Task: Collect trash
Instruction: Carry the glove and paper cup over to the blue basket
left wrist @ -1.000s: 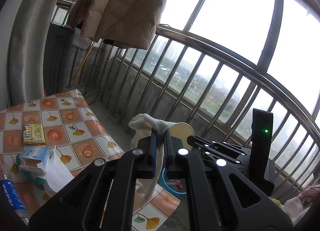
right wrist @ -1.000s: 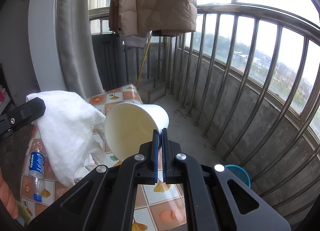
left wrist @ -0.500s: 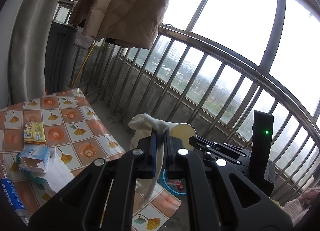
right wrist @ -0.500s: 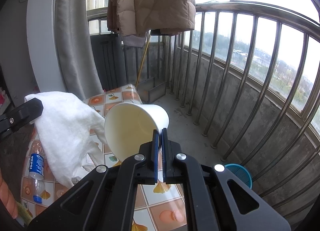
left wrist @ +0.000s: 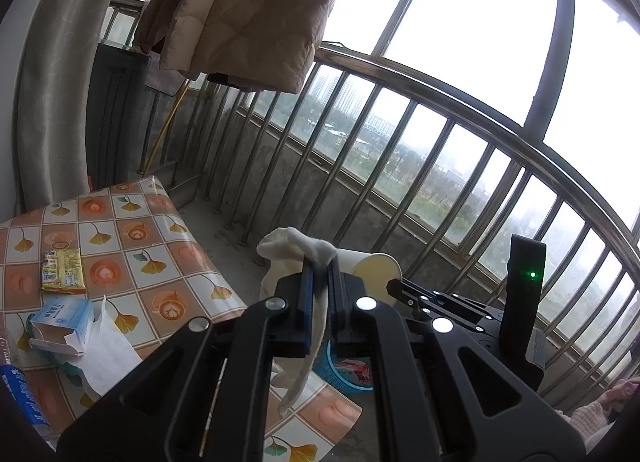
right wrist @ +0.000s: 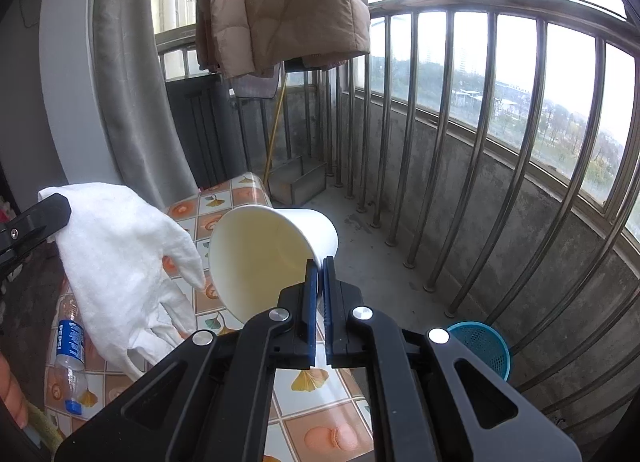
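My left gripper (left wrist: pixel 319 267) is shut on a crumpled white tissue (left wrist: pixel 292 250), which hangs down between its fingers. The same white tissue (right wrist: pixel 116 246) shows at the left of the right wrist view, held by the left gripper's black finger (right wrist: pixel 36 218). My right gripper (right wrist: pixel 319 262) is shut on the rim of a white paper cup (right wrist: pixel 260 250), tilted with its mouth towards the camera. That paper cup (left wrist: pixel 372 268) also shows just right of the tissue. A blue mesh trash basket (right wrist: pixel 486 346) stands on the floor by the railing; the basket (left wrist: pixel 344 372) holds some red trash.
The table (left wrist: pixel 132 222) has an orange tiled cloth. On it lie a yellow snack wrapper (left wrist: pixel 62 274), a torn blue box (left wrist: pixel 60 322) with tissue paper, and a Pepsi bottle (right wrist: pixel 70 346). A metal railing (right wrist: pixel 480 142) rings the balcony. A tan jacket (right wrist: pixel 280 2) hangs above.
The right gripper with the cup has shifted slightly towards the railing side, so the blue basket shows more fully. The left gripper has stayed put with the tissue.
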{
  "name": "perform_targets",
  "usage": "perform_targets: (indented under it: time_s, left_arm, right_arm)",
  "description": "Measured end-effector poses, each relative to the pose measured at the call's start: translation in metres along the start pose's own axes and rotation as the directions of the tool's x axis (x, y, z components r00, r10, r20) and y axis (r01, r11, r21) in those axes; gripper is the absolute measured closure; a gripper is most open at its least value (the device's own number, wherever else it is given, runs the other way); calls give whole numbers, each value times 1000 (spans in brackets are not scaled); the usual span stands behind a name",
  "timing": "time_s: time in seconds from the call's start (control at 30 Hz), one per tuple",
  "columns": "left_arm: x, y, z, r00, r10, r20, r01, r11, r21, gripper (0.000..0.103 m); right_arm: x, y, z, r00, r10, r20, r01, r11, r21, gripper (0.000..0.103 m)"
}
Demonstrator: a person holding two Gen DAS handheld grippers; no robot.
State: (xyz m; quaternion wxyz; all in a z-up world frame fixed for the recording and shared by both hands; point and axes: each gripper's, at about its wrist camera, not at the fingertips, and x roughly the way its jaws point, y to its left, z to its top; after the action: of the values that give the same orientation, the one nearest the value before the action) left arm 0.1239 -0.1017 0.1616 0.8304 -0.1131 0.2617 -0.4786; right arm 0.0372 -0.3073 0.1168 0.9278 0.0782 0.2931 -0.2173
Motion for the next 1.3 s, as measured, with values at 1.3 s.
perform_targets:
  time_s: [1.3]
  left_arm:
    - [370, -187, -108, 770, -232, -595, 272, 962, -22, 99]
  right_arm:
    - [72, -365, -159, 971, -117, -210, 227, 734, 641, 100]
